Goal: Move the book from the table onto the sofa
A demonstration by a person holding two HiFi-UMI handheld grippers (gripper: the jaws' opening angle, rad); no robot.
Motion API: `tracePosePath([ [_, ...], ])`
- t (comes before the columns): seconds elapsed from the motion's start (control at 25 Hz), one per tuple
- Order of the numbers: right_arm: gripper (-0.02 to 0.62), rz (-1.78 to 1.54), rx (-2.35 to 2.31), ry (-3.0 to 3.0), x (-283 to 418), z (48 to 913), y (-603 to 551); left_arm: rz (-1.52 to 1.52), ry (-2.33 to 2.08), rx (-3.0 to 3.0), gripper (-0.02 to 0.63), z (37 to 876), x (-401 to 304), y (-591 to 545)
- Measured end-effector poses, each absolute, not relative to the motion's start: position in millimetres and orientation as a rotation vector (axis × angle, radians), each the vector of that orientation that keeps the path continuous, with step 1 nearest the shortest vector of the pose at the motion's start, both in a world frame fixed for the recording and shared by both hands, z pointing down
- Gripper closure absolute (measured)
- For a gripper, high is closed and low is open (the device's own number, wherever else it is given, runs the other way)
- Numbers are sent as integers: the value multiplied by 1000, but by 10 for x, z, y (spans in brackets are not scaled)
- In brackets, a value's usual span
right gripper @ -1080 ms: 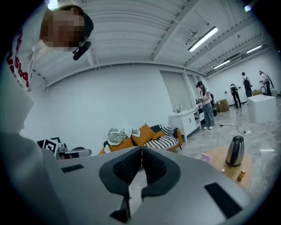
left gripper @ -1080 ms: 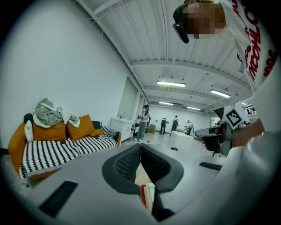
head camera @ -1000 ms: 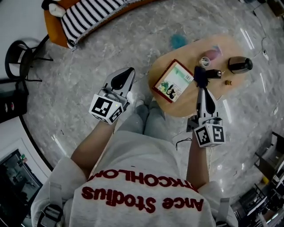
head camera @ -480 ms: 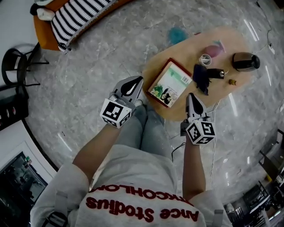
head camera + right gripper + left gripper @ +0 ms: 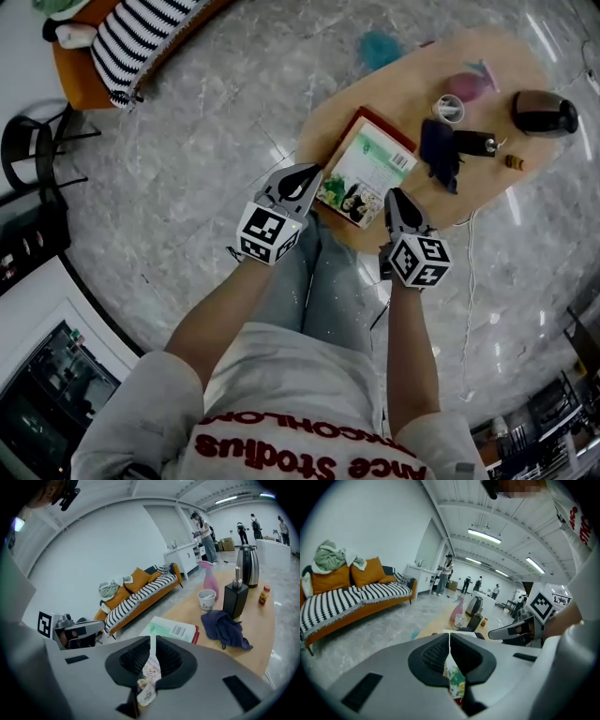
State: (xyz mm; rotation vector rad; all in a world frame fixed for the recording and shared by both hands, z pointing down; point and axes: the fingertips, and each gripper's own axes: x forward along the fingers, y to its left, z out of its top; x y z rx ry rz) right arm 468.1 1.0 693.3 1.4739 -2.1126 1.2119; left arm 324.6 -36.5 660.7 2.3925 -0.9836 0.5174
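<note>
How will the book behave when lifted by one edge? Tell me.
The book looks thin and flat, so probably light, and it may sag if gripped by one edge. Lying flat on the wooden table, it would likely slide rather than roll or tip when pushed.

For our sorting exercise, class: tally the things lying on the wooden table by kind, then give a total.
book: 1
dark cloth: 1
white cup: 1
pink spray bottle: 1
kettle: 1
black dispenser: 1
small jar: 1
Total: 7
</note>
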Motion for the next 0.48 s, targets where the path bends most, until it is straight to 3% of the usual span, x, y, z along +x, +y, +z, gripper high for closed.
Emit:
tracePosePath([
  [0.2,564,1289,1461,-2044,4749,7341,-1,572,-874,2340,588,7020,3444,-352],
  [0.4,475,1338,1486,-1999,4871,7581,-46,602,-839,2272,579,7365,3568,-375],
  [0.48,446,1365,1480,-1991,4889,7653,-48,603,-836,2238,501,7452,3586,-405],
])
